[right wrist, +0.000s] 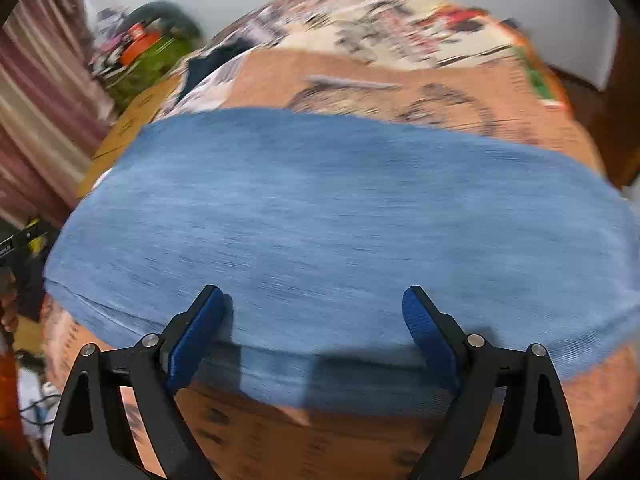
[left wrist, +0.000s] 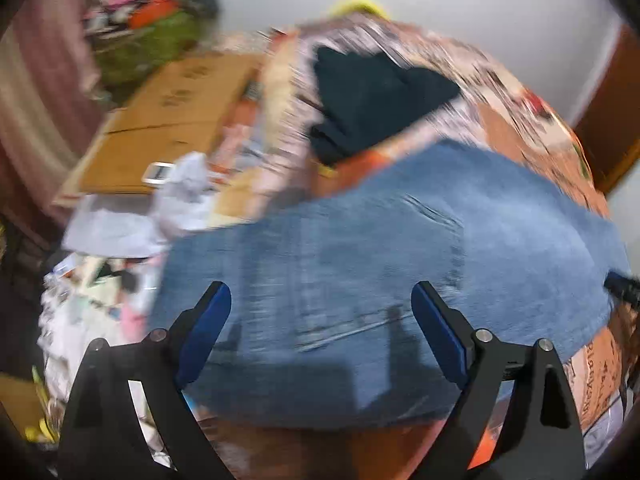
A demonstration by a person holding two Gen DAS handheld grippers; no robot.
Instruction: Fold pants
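Left tongs [left wrist: 321, 308]: jaws stand wide apart, nothing gripped; the blue pads [left wrist: 206, 330] hang above the denim without pressing it.
Pants, left wrist view [left wrist: 400, 264]: blue jeans lie flat in a folded band across the patterned bedspread [left wrist: 532, 120], filling the lower middle of the frame; a seam and stitching show between the jaws.
Shadow, left wrist view: the tongs' dark shadow falls on the near part of the denim.
Dark garment [left wrist: 372, 100]: a black folded piece lies on the bedspread beyond the jeans, apart from them.
Cardboard [left wrist: 172, 120]: a flat brown box lies left of the bed, with a small white device [left wrist: 158, 172] on its near edge.
White cloth [left wrist: 188, 196]: crumpled, just left of the jeans' far corner.
Clutter [left wrist: 156, 28]: a green heap with orange pieces stands far left by a striped curtain [left wrist: 36, 92].
Blur: both views are smeared, so fine detail cannot be told.
Right tongs [right wrist: 310, 306]: jaws spread wide, empty; the pads hover over the jeans' near edge.
Pants, right wrist view [right wrist: 340, 216]: the denim spans nearly the whole width, its near edge layered at the left.
Bedspread, right wrist view [right wrist: 400, 76]: orange and cream print shows beyond and below the jeans.
In the way: nothing lies between either pair of jaws and the denim.
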